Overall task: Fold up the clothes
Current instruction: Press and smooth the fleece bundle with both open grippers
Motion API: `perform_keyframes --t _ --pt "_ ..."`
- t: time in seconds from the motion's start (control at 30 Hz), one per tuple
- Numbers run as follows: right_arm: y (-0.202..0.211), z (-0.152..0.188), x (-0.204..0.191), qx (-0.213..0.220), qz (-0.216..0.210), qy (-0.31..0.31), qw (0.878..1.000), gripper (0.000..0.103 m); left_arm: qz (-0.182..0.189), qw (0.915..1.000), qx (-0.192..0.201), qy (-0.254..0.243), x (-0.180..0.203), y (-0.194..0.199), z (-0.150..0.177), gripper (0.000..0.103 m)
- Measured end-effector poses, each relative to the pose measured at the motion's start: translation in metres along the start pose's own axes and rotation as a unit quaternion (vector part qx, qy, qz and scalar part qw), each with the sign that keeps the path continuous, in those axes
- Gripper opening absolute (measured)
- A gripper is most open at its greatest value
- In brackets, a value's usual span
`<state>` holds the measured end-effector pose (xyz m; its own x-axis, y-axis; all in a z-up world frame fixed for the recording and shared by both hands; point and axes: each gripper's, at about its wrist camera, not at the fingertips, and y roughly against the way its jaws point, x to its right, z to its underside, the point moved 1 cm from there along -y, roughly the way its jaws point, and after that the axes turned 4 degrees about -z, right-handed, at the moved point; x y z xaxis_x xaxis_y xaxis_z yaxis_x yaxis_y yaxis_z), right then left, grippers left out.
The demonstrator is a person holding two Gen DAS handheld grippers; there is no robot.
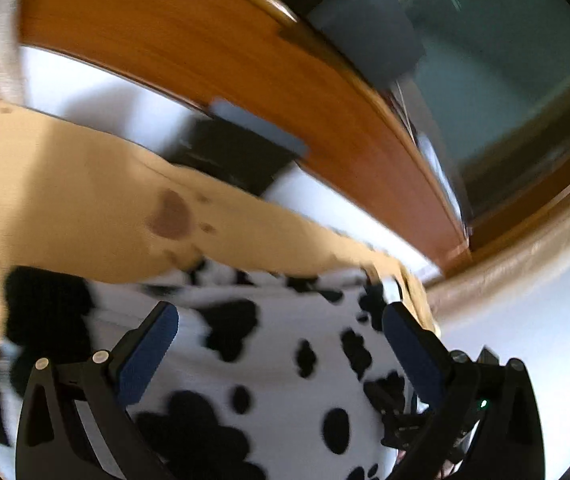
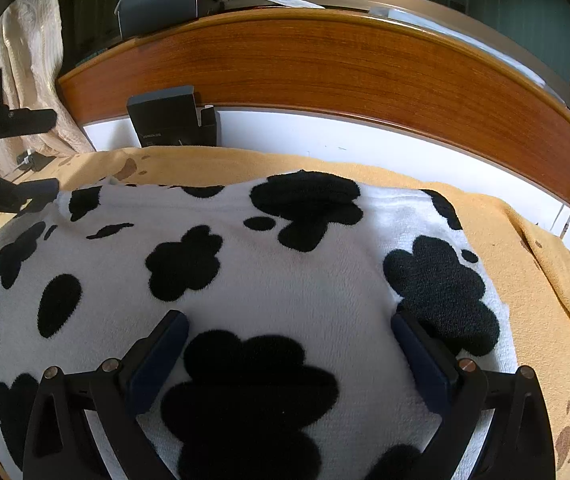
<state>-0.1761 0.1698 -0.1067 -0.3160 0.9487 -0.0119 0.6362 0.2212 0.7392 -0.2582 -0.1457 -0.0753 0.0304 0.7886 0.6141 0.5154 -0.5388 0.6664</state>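
Fleece garment point(image 2: 245, 280), white with black cow-like blotches, spread flat on a tan blanket point(image 2: 533, 280) that covers a white bed point(image 2: 325, 136). Top edge of the fleece folded over and lying short of the blanket's far edge. Right tongs point(image 2: 289, 324) low over the fleece, fingers wide apart, nothing between them. Left tongs point(image 1: 279, 316) likewise spread apart above the same fleece, gripping nothing; also visible at the left rim of the right wrist view, near the fleece's far left corner. Left wrist view blurred and tilted. Brown paw-like marks point(image 1: 171, 214) dotted over the blanket. Beyond the bedding, a wooden headboard point(image 2: 345, 68). Black box point(image 2: 169, 120) propped against the headboard on the mattress. Grey box point(image 2: 157, 6) up on the ledge behind.
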Motion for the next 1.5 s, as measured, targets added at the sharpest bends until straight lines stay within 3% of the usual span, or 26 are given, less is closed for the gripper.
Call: perform_keyframes --t 0.27,0.47,0.6,0.7,0.87,1.07,1.43,1.5 --pt "0.000 0.001 -0.001 0.000 0.000 -0.001 1.000 0.103 -0.031 0.9994 0.000 0.012 -0.007 -0.027 -0.010 0.103" --pt "0.002 0.002 -0.001 -0.001 -0.002 -0.003 1.000 0.103 -0.010 0.9983 0.022 0.052 -0.012 -0.003 0.003 0.103" --pt "0.002 0.001 -0.002 -0.001 -0.003 -0.004 1.000 0.103 0.000 0.9989 0.041 0.020 0.001 0.030 0.028 0.103" --pt "0.002 0.001 -0.001 -0.001 -0.005 -0.006 1.000 0.103 -0.079 0.9950 0.049 -0.037 0.009 0.044 0.054 0.103" --pt "0.003 0.000 0.011 0.003 0.001 -0.019 1.000 0.103 -0.141 0.9834 0.067 -0.092 0.002 0.041 0.077 0.103" --pt "0.001 0.001 0.016 -0.006 0.002 -0.007 1.000 0.103 -0.211 0.9612 0.084 -0.156 -0.005 0.034 0.100 0.102" --pt "0.001 0.000 0.019 -0.007 -0.014 -0.018 1.000 0.103 -0.255 0.9470 0.076 -0.180 0.004 0.025 0.104 0.102" --pt "0.007 -0.001 0.020 -0.014 -0.013 -0.013 1.000 0.103 -0.256 0.9483 0.071 -0.173 0.009 0.034 0.105 0.102"
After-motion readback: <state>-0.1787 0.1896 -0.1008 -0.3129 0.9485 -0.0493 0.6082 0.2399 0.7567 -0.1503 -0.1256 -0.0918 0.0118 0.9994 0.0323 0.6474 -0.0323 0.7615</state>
